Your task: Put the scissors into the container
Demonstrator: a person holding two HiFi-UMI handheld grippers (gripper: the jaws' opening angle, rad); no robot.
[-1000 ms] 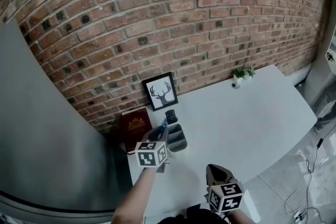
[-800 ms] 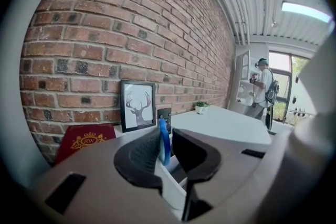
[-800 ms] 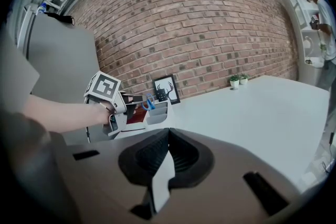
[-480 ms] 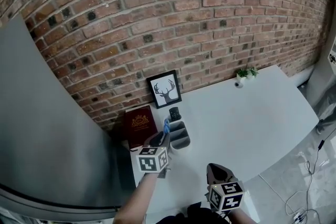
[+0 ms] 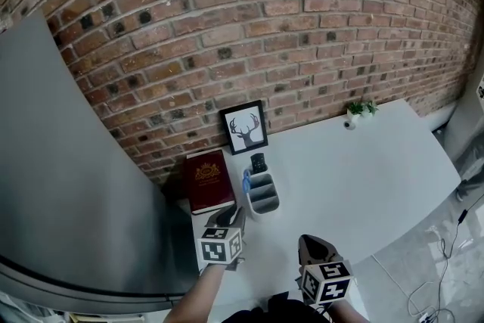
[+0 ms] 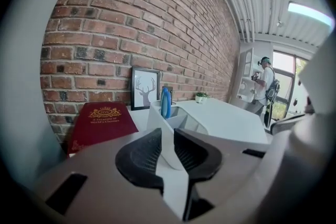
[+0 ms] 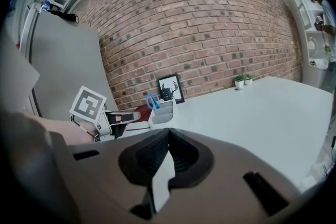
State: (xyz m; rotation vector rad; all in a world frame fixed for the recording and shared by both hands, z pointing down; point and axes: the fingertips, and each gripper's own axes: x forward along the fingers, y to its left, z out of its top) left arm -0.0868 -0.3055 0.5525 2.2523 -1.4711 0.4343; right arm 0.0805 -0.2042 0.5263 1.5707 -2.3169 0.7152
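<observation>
With the scissors (image 6: pixel 165 103) apparently delivered, handles-up in the container (image 6: pixel 155 119) just ahead, the left tongs (image 6: pixel 169 136) sit slightly parted and empty, the right tongs (image 7: pixel 169 134) closed on nothing.

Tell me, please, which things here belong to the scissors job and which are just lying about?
Job in hand: scissors, blue handles up, standing in the grey container; left gripper, open, just short of it.

Lying about: red book; framed deer picture; small potted plant; small black object behind the container; right gripper, shut, empty.
</observation>
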